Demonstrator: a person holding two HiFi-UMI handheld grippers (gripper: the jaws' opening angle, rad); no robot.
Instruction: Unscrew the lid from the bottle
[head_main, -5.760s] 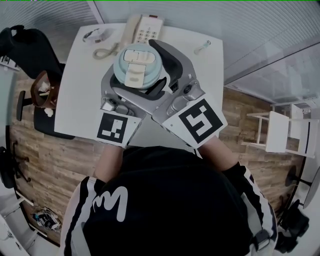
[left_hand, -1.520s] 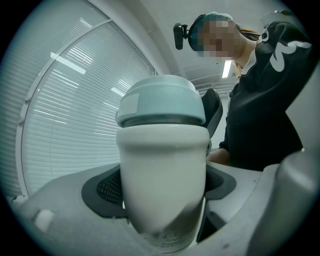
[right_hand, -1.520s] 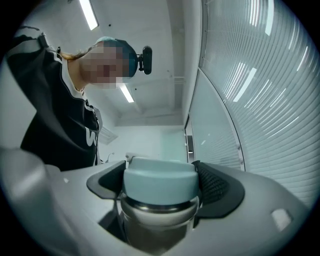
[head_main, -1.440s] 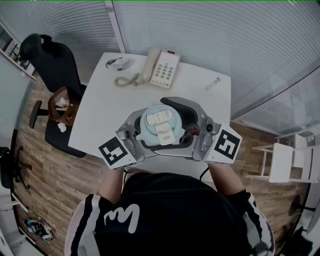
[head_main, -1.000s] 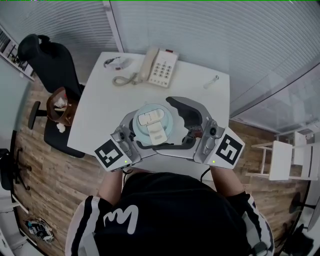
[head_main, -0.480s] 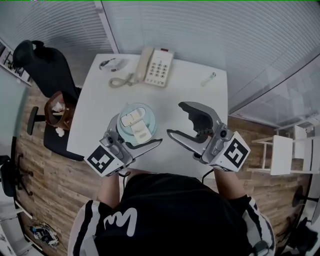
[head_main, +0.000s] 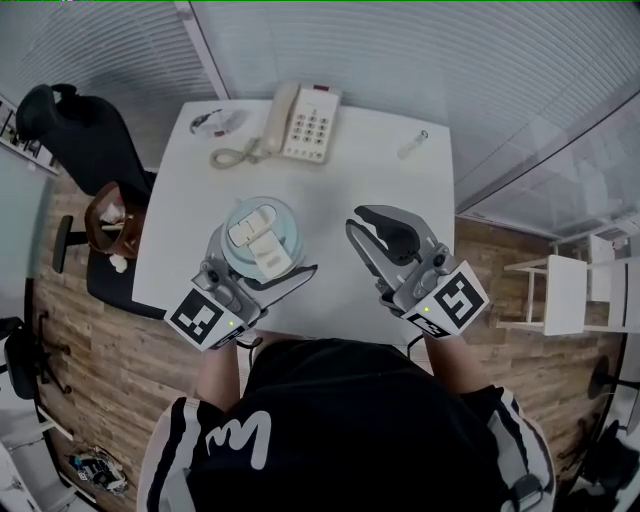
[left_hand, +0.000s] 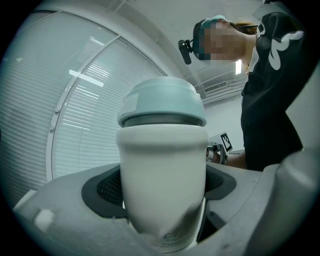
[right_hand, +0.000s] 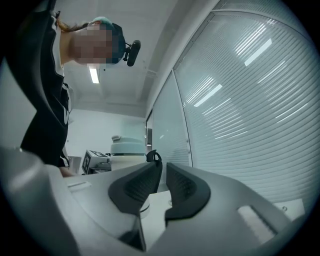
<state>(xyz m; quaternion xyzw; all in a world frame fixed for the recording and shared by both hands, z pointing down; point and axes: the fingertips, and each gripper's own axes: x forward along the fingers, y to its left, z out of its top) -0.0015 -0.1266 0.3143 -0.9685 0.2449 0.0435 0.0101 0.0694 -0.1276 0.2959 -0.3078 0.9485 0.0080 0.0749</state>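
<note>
A white bottle with a pale teal lid stands upright between the jaws of my left gripper, which is shut on its body. In the left gripper view the lid sits on top of the bottle, well above the pads. My right gripper hangs over the table to the right of the bottle, apart from it. Its jaws have just been closing with nothing between them, and only a narrow gap shows between its fingertips. In the right gripper view the bottle is small and far off to the left.
The white table carries a desk phone with a coiled cord, a small tube and a small object along its far edge. A black office chair stands at the left, a white chair at the right.
My right gripper has come off the lid, moved right and down away from the bottle, and its jaws have narrowed. The left gripper with the bottle has shifted left.
</note>
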